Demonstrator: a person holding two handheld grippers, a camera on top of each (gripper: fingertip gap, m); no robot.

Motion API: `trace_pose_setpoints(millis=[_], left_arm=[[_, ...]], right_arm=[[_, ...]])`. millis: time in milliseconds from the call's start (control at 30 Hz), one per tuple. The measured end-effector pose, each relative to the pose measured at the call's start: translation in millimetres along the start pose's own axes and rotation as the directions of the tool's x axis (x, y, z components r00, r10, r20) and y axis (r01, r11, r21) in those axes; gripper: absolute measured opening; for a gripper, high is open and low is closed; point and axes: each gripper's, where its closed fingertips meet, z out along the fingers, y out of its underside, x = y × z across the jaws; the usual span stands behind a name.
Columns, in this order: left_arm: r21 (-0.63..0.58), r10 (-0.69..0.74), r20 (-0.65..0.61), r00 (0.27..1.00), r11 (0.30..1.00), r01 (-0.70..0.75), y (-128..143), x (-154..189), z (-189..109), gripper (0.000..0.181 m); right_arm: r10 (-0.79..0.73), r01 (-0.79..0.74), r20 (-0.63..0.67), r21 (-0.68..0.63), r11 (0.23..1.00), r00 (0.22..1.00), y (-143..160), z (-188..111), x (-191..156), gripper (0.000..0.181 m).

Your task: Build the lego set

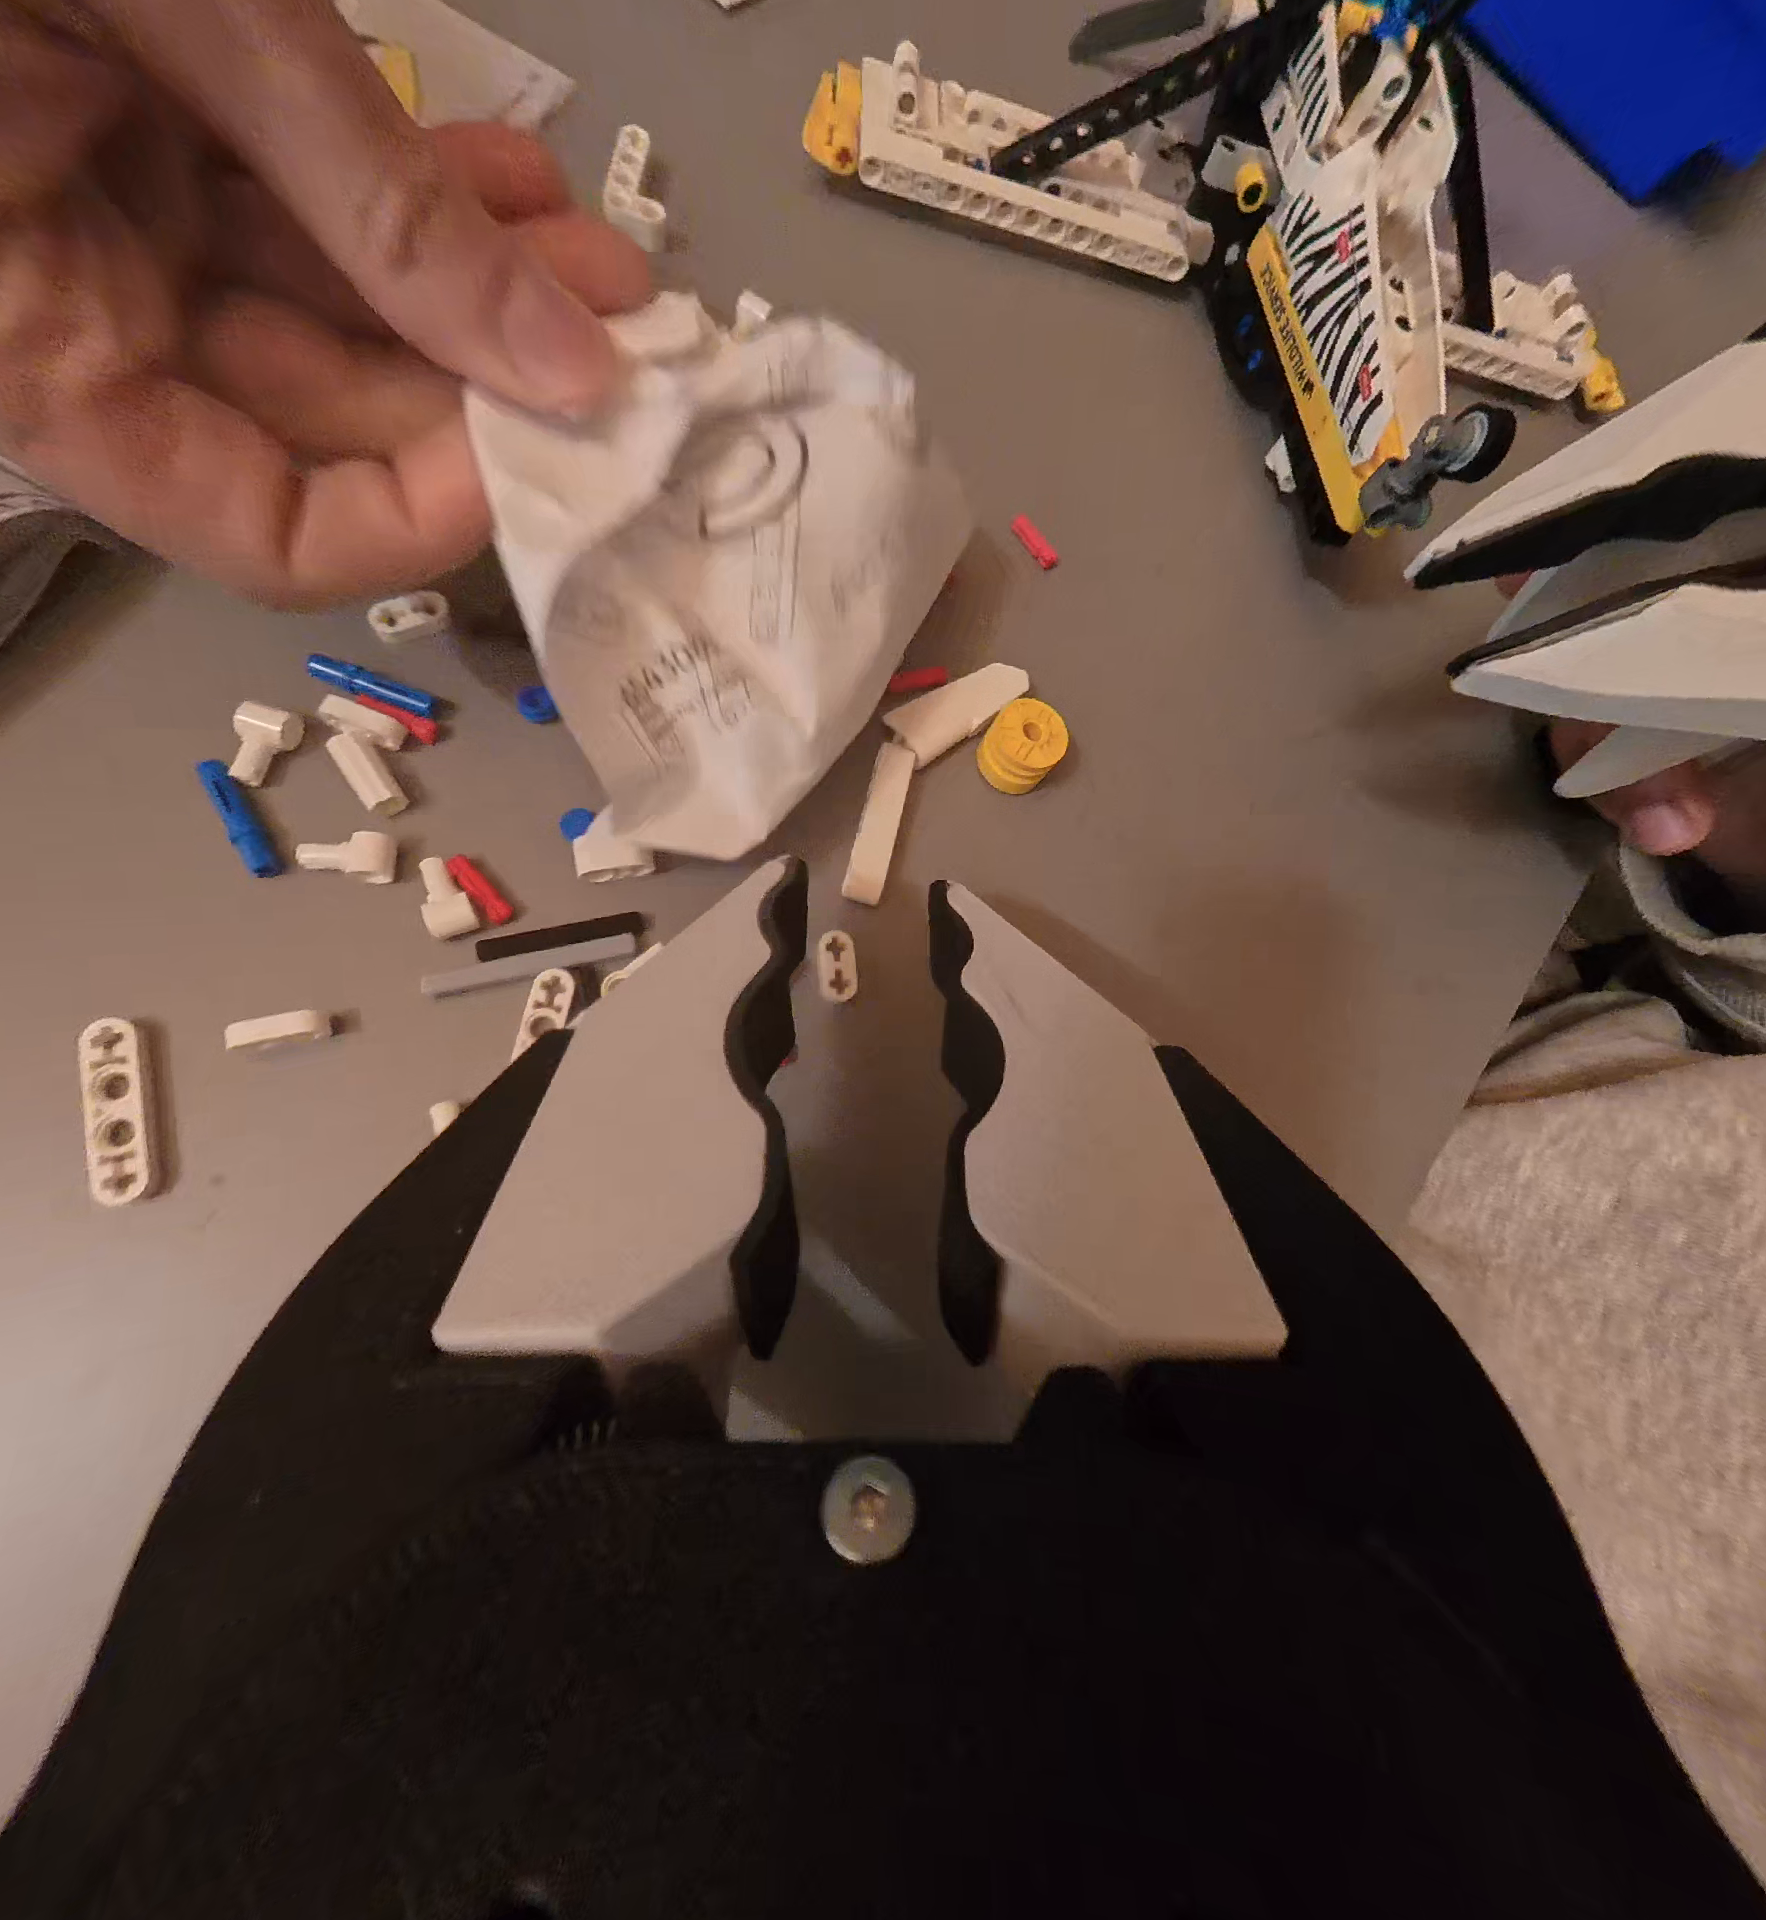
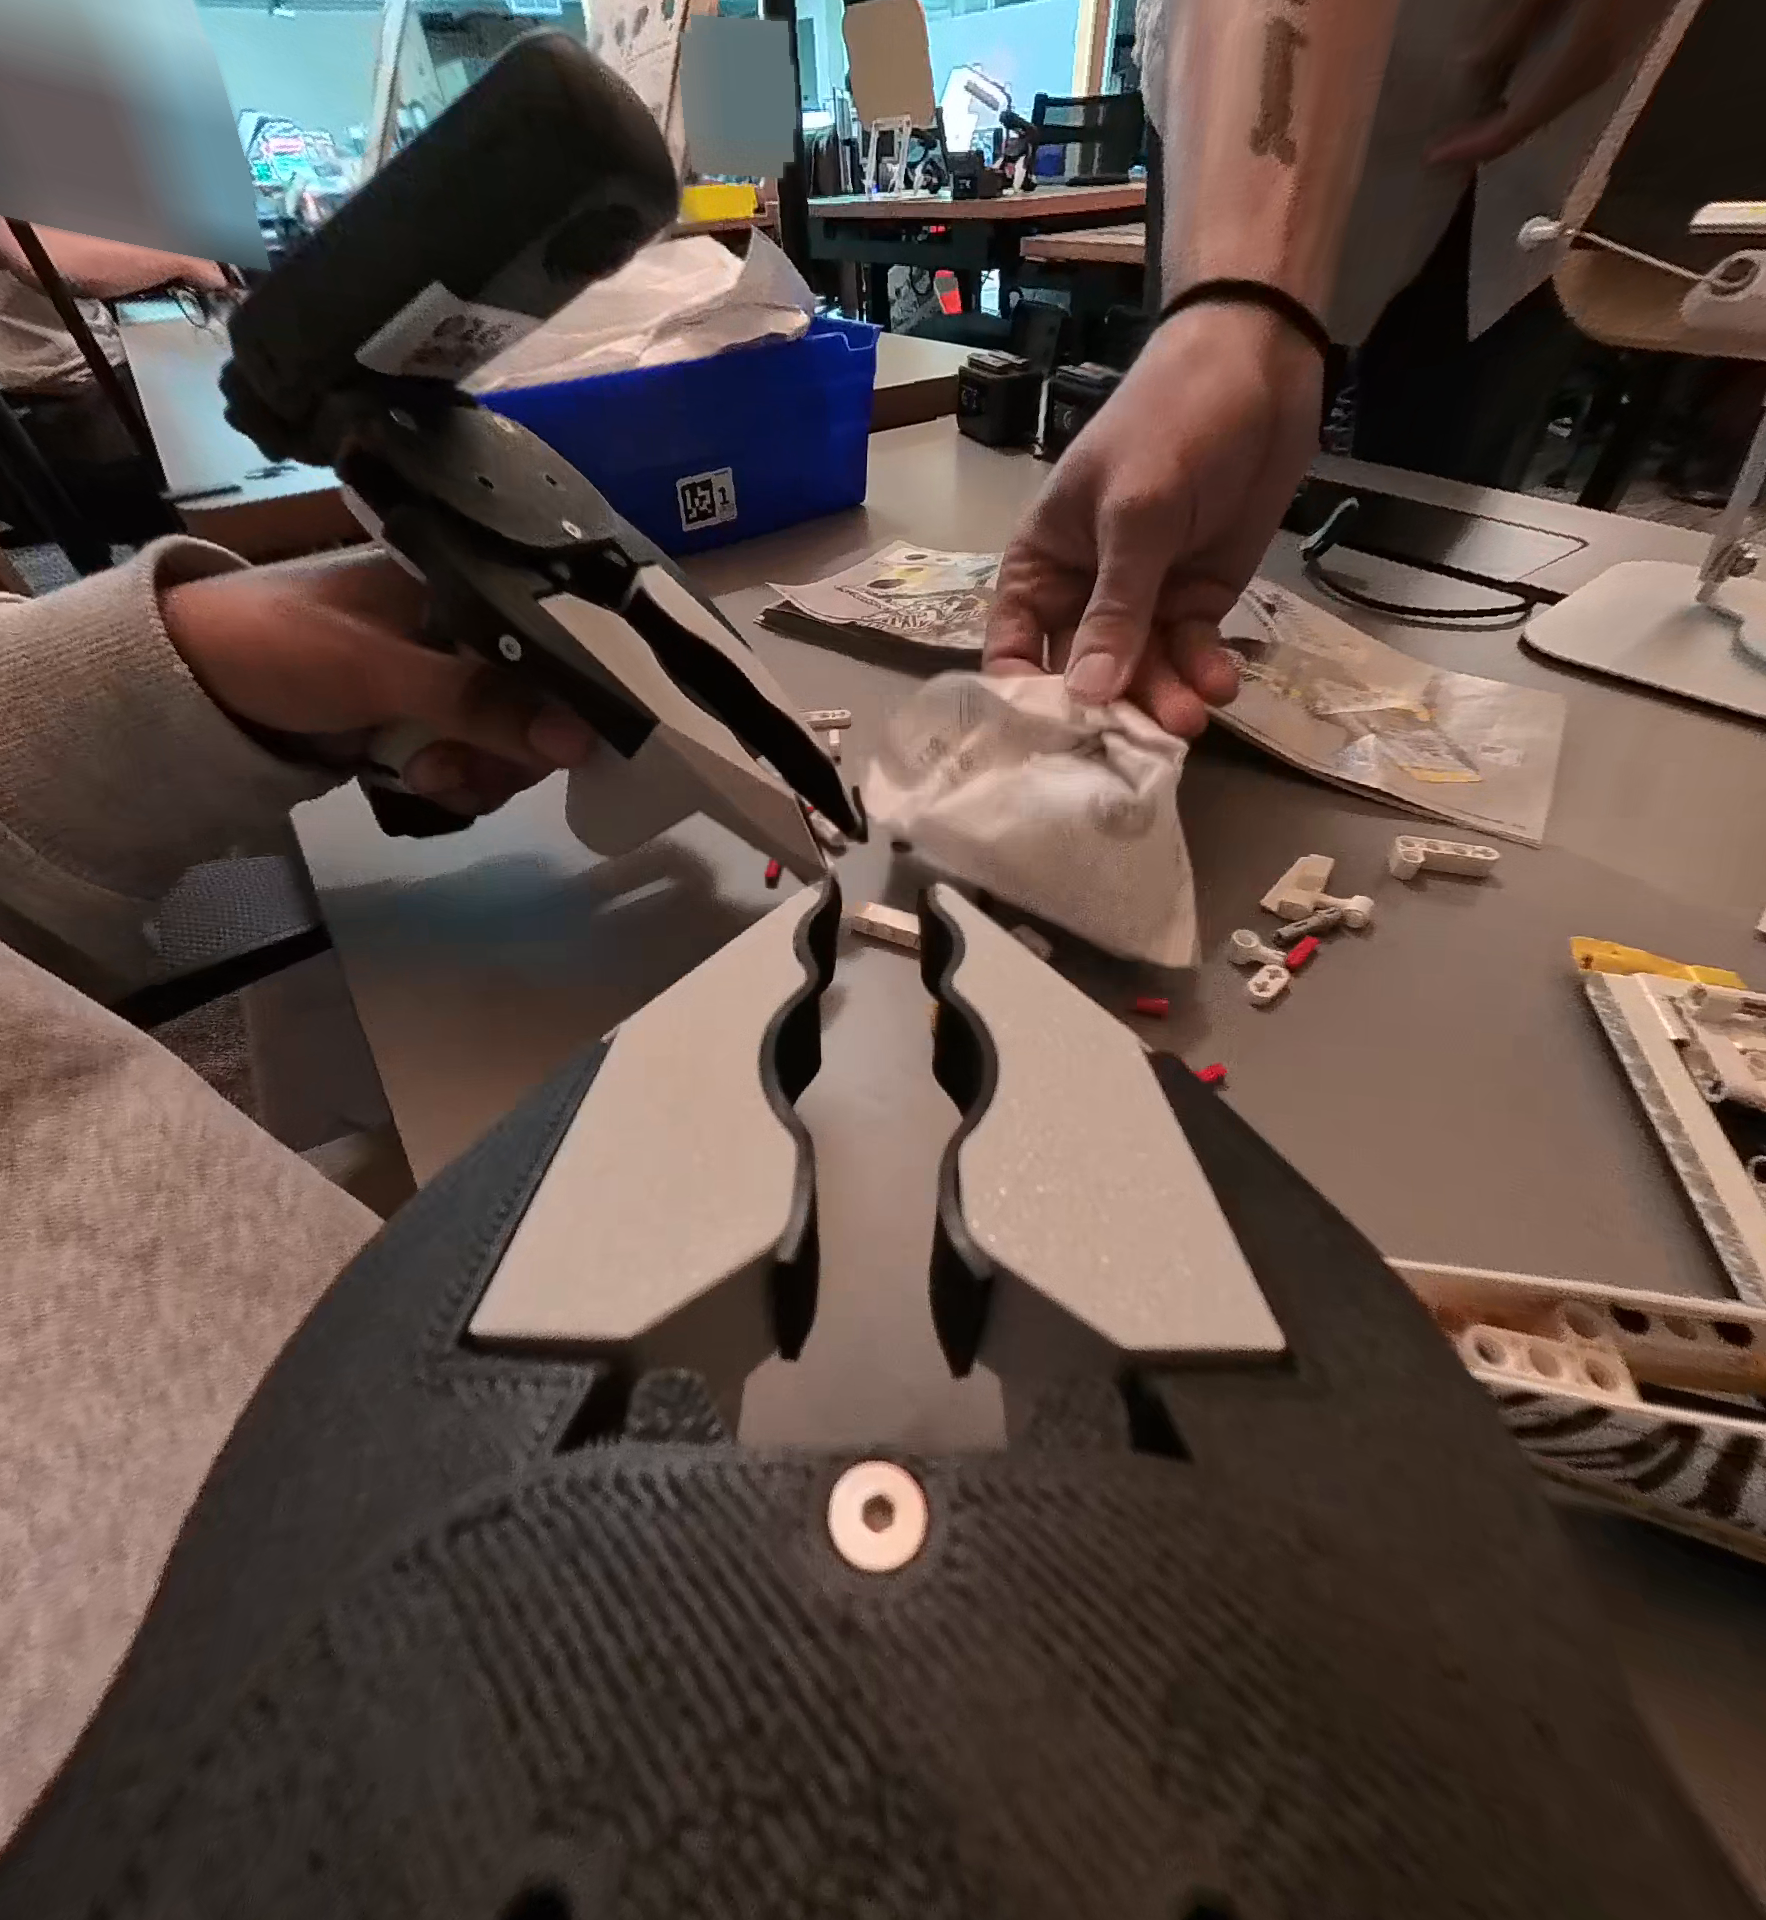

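A person's bare hand [image 1: 235, 312] holds a crumpled white paper parts bag [image 1: 723, 582] just above the grey table. Loose white, blue and red Lego pieces [image 1: 359, 769] lie around it, with a yellow wheel [image 1: 1022, 744] and a white beam [image 1: 879, 821]. My left gripper [image 1: 868, 888] is open and empty, just short of the bag, over a small white link [image 1: 837, 964]. My right gripper [image 2: 879, 904] is open and empty, pointing at the same bag [image 2: 1055, 821]. The partly built white and yellow model with zebra stripes [image 1: 1326, 270] lies at the far right.
A blue bin [image 2: 692, 436] stands at the back of the table. Instruction booklets [image 2: 1378, 717] lie behind the bag. The model [image 2: 1731, 1122] lies to the right of my right gripper. The left gripper [image 2: 837, 821] shows close ahead. A lamp base [image 2: 1668, 634] stands far right. Some 10 cm of space lies between my two pairs of fingers. Between my left fingertips and the yellow wheel [image 1: 1022, 744] there is roughly 5 cm.
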Motion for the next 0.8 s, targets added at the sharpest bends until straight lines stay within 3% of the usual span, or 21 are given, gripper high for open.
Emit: trace_pose_setpoints(millis=[433,633,800], left_arm=[[0.151,-0.018,0.106,0.994,0.988,0.002,-28,-25,-27,0.034],[0.243,-0.058,0.053,0.997,0.969,0.043,-55,-32,-17,0.041],[0.170,0.005,0.069,0.998,0.985,-0.016,-57,-45,7,0.056]], right_arm=[[-0.023,0.022,0.051,0.020,1.000,0.998,-5,4,-18,0.014],[-0.046,0.046,0.099,0.003,0.999,0.994,1,13,-37,0.014],[-0.112,0.114,0.094,-0.013,0.993,0.989,4,15,-43,0.012]])
